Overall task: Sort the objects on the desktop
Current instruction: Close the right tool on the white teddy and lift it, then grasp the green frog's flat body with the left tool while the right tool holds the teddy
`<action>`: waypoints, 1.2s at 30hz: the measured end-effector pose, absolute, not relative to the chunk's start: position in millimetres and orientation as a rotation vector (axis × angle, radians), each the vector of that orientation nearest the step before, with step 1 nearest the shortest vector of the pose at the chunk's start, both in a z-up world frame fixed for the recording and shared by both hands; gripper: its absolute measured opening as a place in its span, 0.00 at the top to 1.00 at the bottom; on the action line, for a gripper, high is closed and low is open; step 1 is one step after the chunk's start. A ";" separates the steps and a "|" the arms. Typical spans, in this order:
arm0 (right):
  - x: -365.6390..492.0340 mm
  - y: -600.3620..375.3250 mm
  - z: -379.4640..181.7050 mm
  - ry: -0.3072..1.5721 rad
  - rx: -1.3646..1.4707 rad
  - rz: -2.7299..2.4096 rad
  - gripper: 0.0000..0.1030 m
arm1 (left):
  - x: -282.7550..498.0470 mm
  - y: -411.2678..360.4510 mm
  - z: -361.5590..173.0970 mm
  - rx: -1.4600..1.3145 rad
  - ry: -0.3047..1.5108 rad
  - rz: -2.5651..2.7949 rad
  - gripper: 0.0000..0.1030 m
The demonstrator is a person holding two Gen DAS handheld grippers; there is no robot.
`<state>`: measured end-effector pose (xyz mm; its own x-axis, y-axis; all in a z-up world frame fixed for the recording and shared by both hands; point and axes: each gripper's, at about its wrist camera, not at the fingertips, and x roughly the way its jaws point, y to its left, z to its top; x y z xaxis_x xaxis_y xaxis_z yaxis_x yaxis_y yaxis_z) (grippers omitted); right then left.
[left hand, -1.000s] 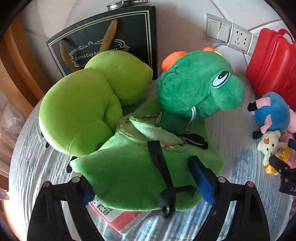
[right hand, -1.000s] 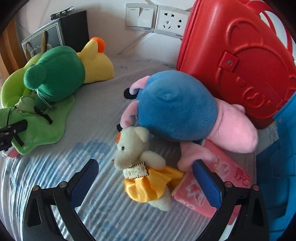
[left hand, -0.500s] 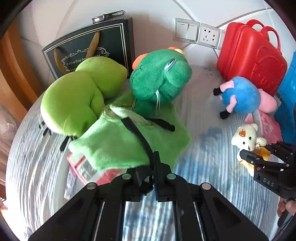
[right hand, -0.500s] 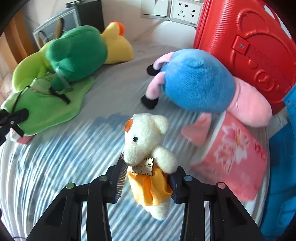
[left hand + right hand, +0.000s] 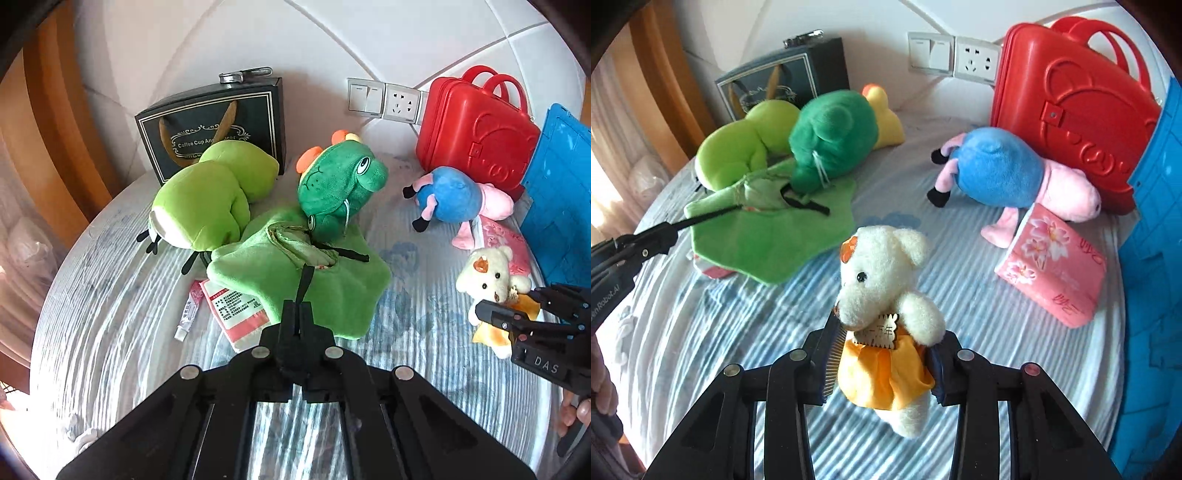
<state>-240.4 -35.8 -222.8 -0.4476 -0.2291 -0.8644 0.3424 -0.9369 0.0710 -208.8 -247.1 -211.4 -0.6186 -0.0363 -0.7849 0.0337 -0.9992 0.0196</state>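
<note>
My left gripper (image 5: 297,314) is shut on the black strap (image 5: 306,280) of the light green cloth (image 5: 332,295) that lies under the dark green frog plush (image 5: 340,184). The strap runs taut from the cloth to the fingertips. My right gripper (image 5: 882,354) is shut on a small white teddy bear (image 5: 882,266) in an orange dress and holds it by the waist, clear of the striped tablecloth (image 5: 738,332). The left wrist view shows that bear (image 5: 484,277) at the right, in the right gripper (image 5: 517,317). The left gripper (image 5: 646,240) shows at the left of the right wrist view.
A lime green plush (image 5: 207,199) leans on a black gift bag (image 5: 214,129). A blue and pink pig plush (image 5: 1004,170) lies before a red case (image 5: 1071,103), beside a pink tissue pack (image 5: 1052,273) and a blue panel (image 5: 1152,258). A red sachet (image 5: 236,310) and a tube (image 5: 190,310) lie by the cloth.
Both grippers went from open to shut, the left on the strap, the right on the bear. Both then drew back and up, tightening the strap and lifting the bear.
</note>
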 end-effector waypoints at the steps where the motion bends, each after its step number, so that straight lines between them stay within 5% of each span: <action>1: -237.8 -36.5 -217.8 0.158 1.415 -2.413 0.63 | -203.2 -246.5 -211.4 1.362 -0.004 -2.792 0.98; 11: -199.8 -33.8 -226.5 0.145 1.453 -2.372 0.63 | -143.5 -255.6 -244.4 1.515 -0.028 -2.682 0.98; 15: -197.0 -35.7 -230.2 0.149 1.461 -2.365 0.63 | -147.5 -272.2 -235.3 1.465 0.122 -2.673 0.97; 18: -200.7 -37.3 -230.8 0.158 1.459 -2.367 0.63 | -163.7 -271.5 -226.7 1.429 0.157 -2.696 0.63; 20: -204.5 -37.5 -231.7 0.157 1.456 -2.370 0.63 | -177.3 -269.2 -220.7 1.371 0.195 -2.729 0.15; 21: -207.2 -37.6 -232.1 0.156 1.454 -2.373 0.63 | -184.7 -266.9 -218.9 1.344 0.203 -2.736 0.13; 32: -252.7 -38.2 -265.0 0.160 1.486 -2.380 0.63 | -266.3 -242.8 -267.5 1.440 0.158 -2.634 0.15; 33: -257.7 -38.3 -269.9 0.158 1.493 -2.377 0.63 | -269.3 -240.7 -270.1 1.443 0.144 -2.626 0.22; 35: -264.1 -39.5 -276.5 0.160 1.506 -2.372 0.63 | -275.1 -235.6 -274.8 1.456 0.093 -2.618 0.59; 36: -266.7 -40.1 -279.2 0.162 1.508 -2.370 0.63 | -275.6 -233.6 -275.1 1.461 0.099 -2.638 0.65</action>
<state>-266.7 -40.1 -279.2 -0.3878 -0.2110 -0.8973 0.3310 -0.9404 0.0780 -275.6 -233.6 -275.1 -0.5250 -0.0764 -0.8477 0.1398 -0.9902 0.0027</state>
